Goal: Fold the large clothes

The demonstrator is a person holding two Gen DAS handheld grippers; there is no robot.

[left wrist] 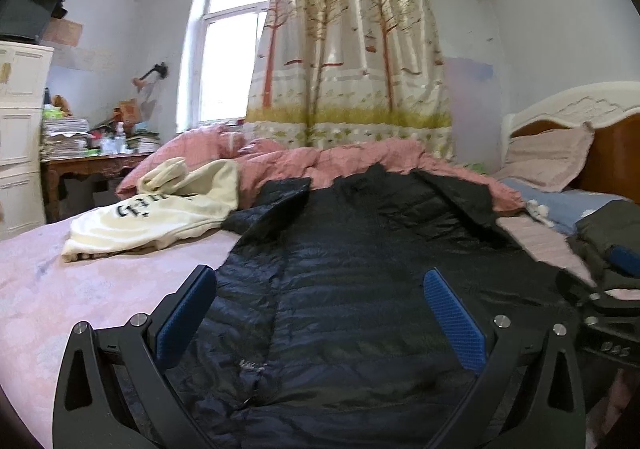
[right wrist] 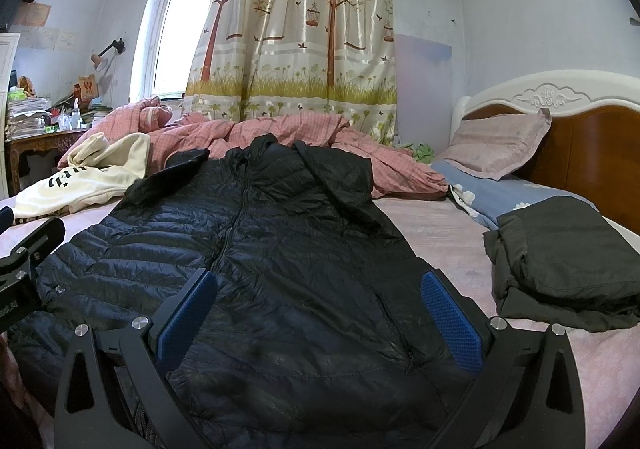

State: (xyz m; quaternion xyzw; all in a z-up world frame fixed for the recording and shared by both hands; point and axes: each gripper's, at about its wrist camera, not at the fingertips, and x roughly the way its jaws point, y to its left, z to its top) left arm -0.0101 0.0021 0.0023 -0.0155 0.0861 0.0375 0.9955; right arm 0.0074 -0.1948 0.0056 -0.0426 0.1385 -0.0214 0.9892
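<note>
A black quilted puffer jacket (left wrist: 360, 249) (right wrist: 280, 233) lies spread flat on the pink bed sheet (left wrist: 80, 289), collar toward the far side and zipper running down its middle. My left gripper (left wrist: 320, 277) stands open over the jacket's lower left part, nothing between its blue pads. My right gripper (right wrist: 320, 281) is also open, hovering over the lower right part of the jacket. The left gripper's black body (right wrist: 24, 261) shows at the left edge of the right wrist view. The right gripper's body (left wrist: 608, 309) shows at the right edge of the left wrist view.
A cream sweatshirt (left wrist: 160, 209) (right wrist: 88, 173) lies crumpled left of the jacket. A folded dark garment (right wrist: 568, 265) sits at the right. A pink checked quilt (right wrist: 300, 141) is bunched behind, with a pillow (right wrist: 500, 145) and headboard (right wrist: 580, 129) at the right and a cluttered desk (left wrist: 92, 157) at the left.
</note>
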